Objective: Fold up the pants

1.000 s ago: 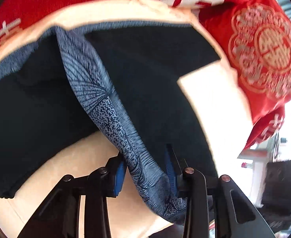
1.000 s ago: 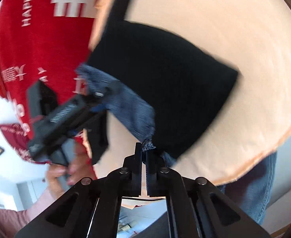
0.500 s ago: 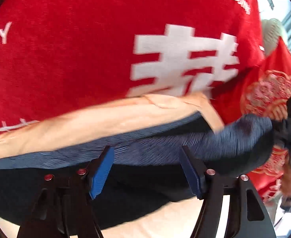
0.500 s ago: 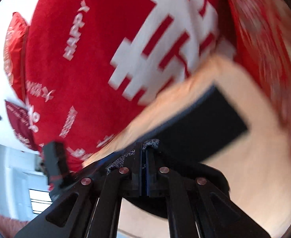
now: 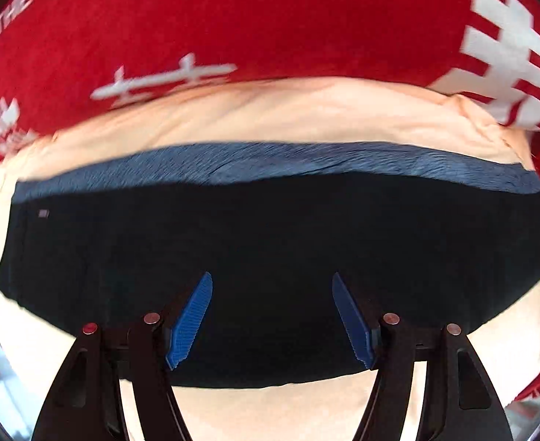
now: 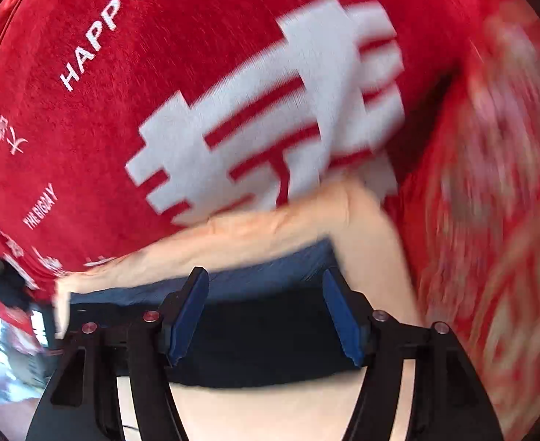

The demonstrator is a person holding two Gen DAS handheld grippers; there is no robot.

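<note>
The dark navy pants (image 5: 270, 239) lie folded flat on a peach cloth (image 5: 270, 117), with a blue-grey patterned strip (image 5: 306, 161) along their far edge. My left gripper (image 5: 271, 284) hangs just above the dark fabric, open, with nothing between its blue pads. In the right wrist view the same pants (image 6: 262, 338) sit under my right gripper (image 6: 265, 275). Its jaws are opening, and nothing is pinched between its pads (image 6: 189, 312). The near edge of the pants is hidden behind both grippers' frames.
A red blanket (image 5: 270, 18) with white characters rises right behind the peach cloth (image 6: 270, 228). A red cushion (image 6: 497, 183) with a gold pattern, blurred, stands at the right. Bare peach cloth shows in front of the pants.
Both grippers have let go of the patterned edge they carried over. The pants now lie folded flat. The right jaws went from shut to apart, and both views swung toward the red blanket.
</note>
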